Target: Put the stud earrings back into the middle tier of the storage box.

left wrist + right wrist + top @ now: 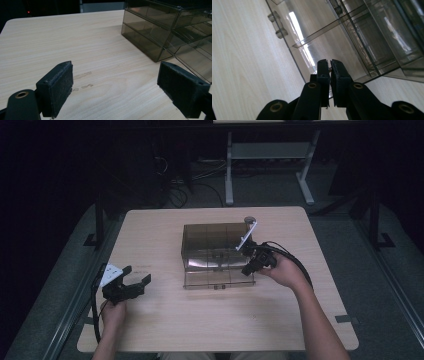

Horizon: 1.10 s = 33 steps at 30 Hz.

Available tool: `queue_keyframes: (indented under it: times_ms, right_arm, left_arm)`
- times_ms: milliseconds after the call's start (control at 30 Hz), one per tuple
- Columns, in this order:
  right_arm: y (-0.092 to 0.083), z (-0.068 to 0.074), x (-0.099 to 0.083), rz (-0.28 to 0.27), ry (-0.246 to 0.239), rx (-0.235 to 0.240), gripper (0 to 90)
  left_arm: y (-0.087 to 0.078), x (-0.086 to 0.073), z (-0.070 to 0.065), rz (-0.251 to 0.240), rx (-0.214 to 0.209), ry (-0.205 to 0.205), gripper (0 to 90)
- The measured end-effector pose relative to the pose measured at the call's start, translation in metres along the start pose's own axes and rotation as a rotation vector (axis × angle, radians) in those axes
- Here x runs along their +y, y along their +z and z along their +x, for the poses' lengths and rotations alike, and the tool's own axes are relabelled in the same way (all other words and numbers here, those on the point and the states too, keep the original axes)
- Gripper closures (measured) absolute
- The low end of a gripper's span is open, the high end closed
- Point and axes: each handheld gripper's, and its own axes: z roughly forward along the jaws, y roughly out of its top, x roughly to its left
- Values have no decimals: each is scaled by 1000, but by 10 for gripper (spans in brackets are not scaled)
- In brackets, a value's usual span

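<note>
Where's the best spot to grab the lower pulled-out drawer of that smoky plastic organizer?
Probably the small knob on the lower drawer front wall, approached from the person's side of the table. It juts out from a flat, slick panel, so hand-held gripper jaws can close around it.

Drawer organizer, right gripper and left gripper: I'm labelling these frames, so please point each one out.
Drawer organizer (pixel 210 237): high view, on its smoky top panel.
Right gripper (pixel 330 67): right gripper view, between its closed fingertips.
Left gripper (pixel 115 82): left gripper view, midway between its wide-apart fingertips.
</note>
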Motion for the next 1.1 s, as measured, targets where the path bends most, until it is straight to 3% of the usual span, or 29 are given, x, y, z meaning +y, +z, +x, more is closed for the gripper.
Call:
queue_keyframes:
  times_ms: [400, 600, 867, 1100]
  right_arm:
    - [16, -9, 5, 59, 23, -13, 850]
    - [16, -9, 4, 59, 22, -23, 849]
    - [10, -7, 2, 41, 22, -23, 806]
    - [-12, 10, -7, -1, -20, -16, 711]
  left_arm:
    - [0, 0, 0, -4, 0, -1, 128]
    - [0, 0, 0, -3, 0, 1, 128]
    - [0, 0, 1, -6, 2, -3, 128]
    - [-1, 0, 0, -1, 2, 3, 128]
